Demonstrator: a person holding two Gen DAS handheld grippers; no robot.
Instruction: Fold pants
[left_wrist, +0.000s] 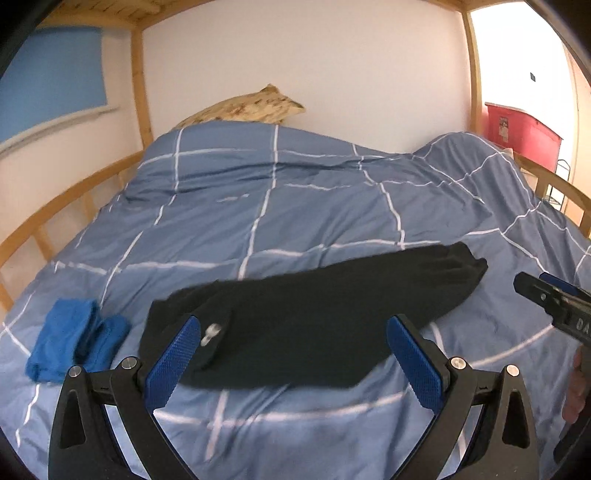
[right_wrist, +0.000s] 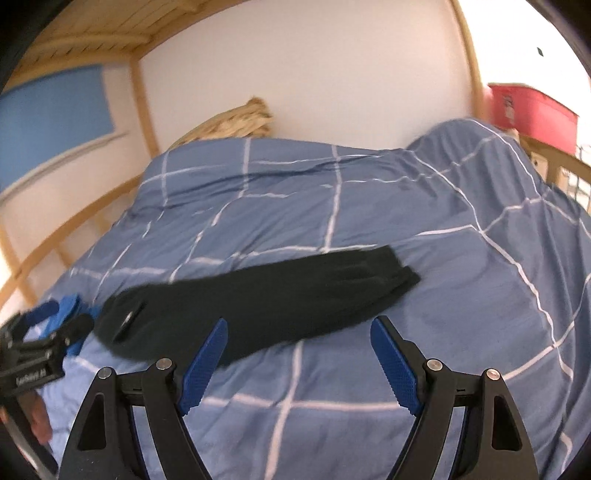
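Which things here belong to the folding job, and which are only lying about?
For the job:
black pants, laid long on the blue duvet
left hand-held gripper, open
right hand-held gripper, open

Only lying about:
folded blue cloth
pillow
red box

Bright, motion-blurred, fisheye-warped edges

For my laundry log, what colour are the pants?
Black pants, clearest in the left wrist view.

Black gripper (left_wrist: 291, 365) frames, blue textured pads (left_wrist: 171, 363), silver screws.
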